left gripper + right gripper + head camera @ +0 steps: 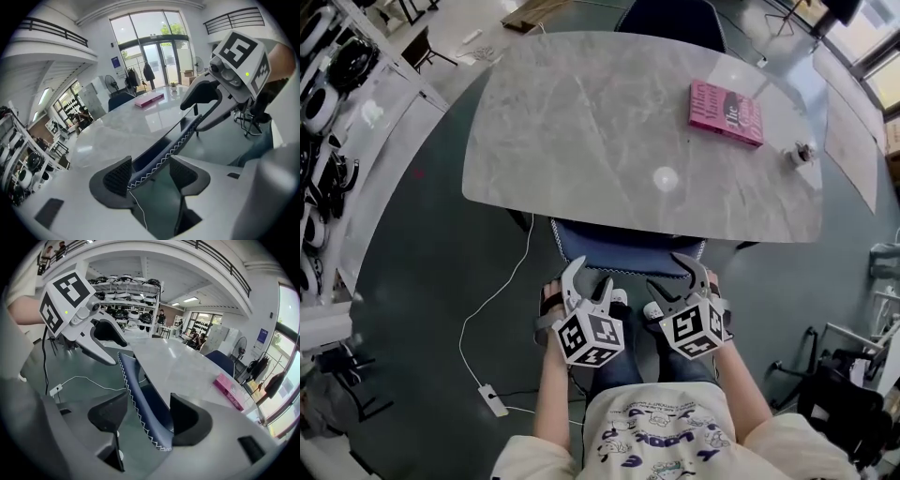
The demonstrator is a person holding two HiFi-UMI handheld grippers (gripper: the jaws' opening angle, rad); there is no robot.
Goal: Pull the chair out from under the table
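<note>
Navy chair (628,246) edge stands inside parted left gripper (589,274) and right gripper (672,274).

floor (422,309): dark grey | windows (150,42): tall, bright | shelves (133,301): stocked

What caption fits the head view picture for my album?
Ready to pull: left gripper and right gripper, jaws open, at the blue chair under the table.

A high, bright hall that looks like a lab or workshop. A railed mezzanine (51,30) runs along the walls, and metal racks (126,301) stacked with round gear line one side. Tall glass doors (150,56) let in daylight. People (199,338) sit at desks beyond a marble-look table (609,141) and a pedestal fan (240,344).
</note>
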